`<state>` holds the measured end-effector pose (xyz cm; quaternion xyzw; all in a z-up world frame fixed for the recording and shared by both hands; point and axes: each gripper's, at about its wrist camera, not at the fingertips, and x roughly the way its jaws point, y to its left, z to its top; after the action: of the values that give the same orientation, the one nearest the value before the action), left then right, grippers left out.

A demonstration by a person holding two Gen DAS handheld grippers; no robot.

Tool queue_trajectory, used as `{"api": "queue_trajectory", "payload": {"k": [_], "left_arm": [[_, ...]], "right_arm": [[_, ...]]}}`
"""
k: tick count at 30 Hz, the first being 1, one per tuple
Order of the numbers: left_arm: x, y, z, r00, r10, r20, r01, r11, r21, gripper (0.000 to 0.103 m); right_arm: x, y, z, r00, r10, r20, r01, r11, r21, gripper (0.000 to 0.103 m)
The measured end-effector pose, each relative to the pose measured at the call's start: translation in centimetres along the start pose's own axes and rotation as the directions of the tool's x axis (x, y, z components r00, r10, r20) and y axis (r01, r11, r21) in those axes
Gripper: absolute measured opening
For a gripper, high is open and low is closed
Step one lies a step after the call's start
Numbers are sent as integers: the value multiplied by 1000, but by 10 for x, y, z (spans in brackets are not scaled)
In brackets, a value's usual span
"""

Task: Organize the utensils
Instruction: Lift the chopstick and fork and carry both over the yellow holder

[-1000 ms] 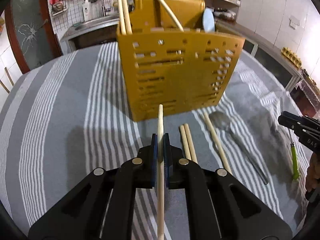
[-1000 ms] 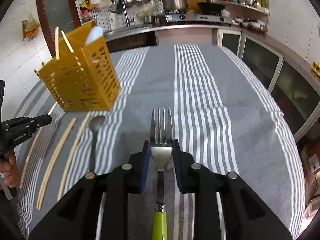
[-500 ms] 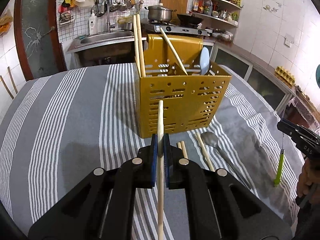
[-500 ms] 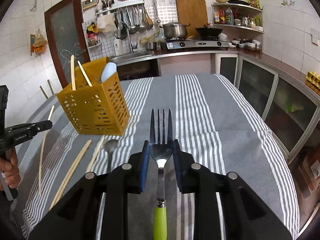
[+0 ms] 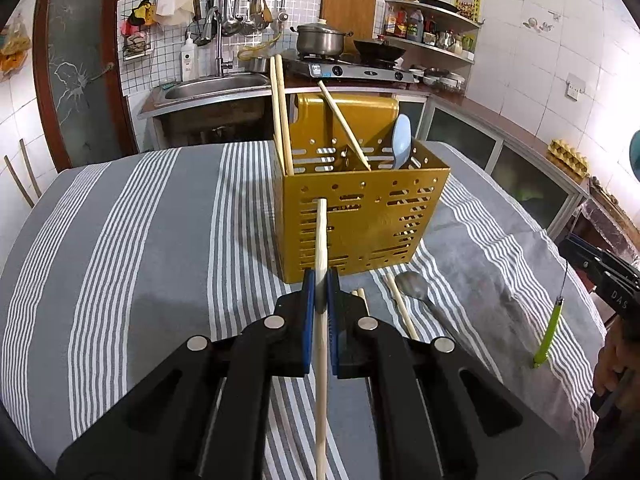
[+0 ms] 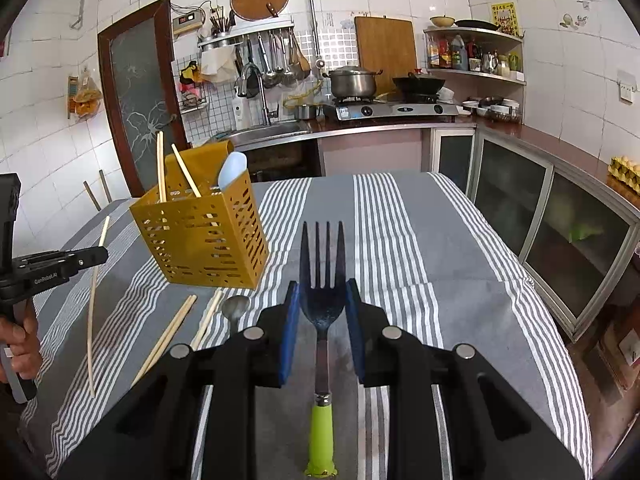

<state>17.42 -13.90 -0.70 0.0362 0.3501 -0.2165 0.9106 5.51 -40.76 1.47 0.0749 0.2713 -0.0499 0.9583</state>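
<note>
Chopstick (image 5: 321, 240) sits clamped in my left gripper (image 5: 319, 292), fork (image 6: 322, 304) in my right gripper (image 6: 322, 308), both in front of the caddy (image 5: 360, 216). A long chopstick can swing, hit its rim and slip.

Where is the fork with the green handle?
In the right wrist view, the fork sits clamped in the right tool, raised above the striped cloth, right of the yellow holder.
</note>
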Motion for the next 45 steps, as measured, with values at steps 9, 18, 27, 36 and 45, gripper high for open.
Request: {"api": "queue_trajectory", "payload": {"k": [9, 18, 27, 36, 45], "left_arm": [[-19, 1, 5, 999, 4, 50, -4, 1000, -7, 5], [-44, 0, 21, 991, 1, 135, -1, 1000, -4, 5], [-64, 1, 47, 979, -6, 204, 5, 1000, 3, 5], [-76, 0, 76, 966, -14, 256, 9, 1000, 21, 5], [-94, -3, 125, 940, -18, 341, 7, 999, 35, 5]], "right_arm": [[-10, 6, 7, 999, -10, 40, 10, 1000, -8, 23], [-21, 14, 22, 996, -3, 89, 5, 1000, -25, 23], [-34, 24, 43, 989, 17, 146, -10, 999, -50, 23], [-42, 39, 74, 979, 46, 198, -29, 996, -87, 23], [-40, 56, 119, 964, 83, 253, -59, 993, -101, 23]]}}
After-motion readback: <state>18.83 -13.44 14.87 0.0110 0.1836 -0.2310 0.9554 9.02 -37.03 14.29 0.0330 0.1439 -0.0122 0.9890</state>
